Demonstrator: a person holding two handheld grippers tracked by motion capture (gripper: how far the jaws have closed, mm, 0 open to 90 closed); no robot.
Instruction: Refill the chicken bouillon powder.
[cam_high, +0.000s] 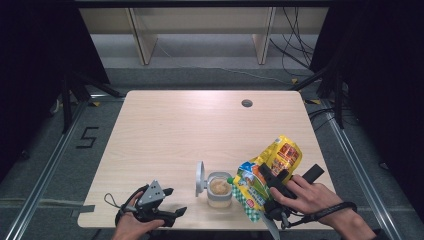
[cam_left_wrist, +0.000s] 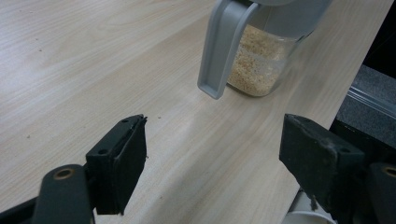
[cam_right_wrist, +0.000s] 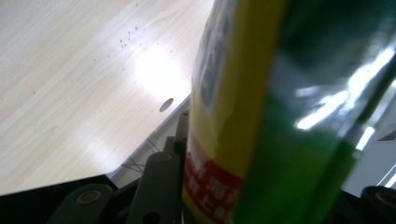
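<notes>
Right gripper (cam_high: 274, 186) fingers clamped on a yellow-green refill pouch (cam_high: 267, 175), one finger (cam_high: 270, 178) lying across the pouch's printed face in the high view. In the right gripper view the pouch (cam_right_wrist: 261, 116) sits between the black fingers (cam_right_wrist: 156, 189), pressed against the near one, yellow side with a red band low down. Pouch is held above the tabletop (cam_high: 190, 125) near the front right corner, tilted, its lower green-checked end pointing down-left toward the jar (cam_high: 219, 189), its upper yellow end up-right. The pouch's low corner is just beside the jar rim; can't tell if it touches. The person's right hand (cam_high: 312, 196) wraps the gripper body, strap round the wrist.

Jar: clear, small, stands upright on the tabletop near the front edge, partly filled with pale tan granules. Its grey flip lid (cam_high: 200, 178) is open, standing up on the jar's left side. In the left gripper view the jar (cam_left_wrist: 261, 60) and the hanging grey lid (cam_left_wrist: 219, 51) are ahead of the fingers.

Left gripper (cam_high: 170, 201) fingers spread apart, nothing between them, bare tabletop (cam_left_wrist: 93, 70) under the gap. It rests low at the front left edge of the tabletop, left of the jar and apart from it, pointing toward it. Left hand (cam_high: 131, 224) grips it from below.
</notes>
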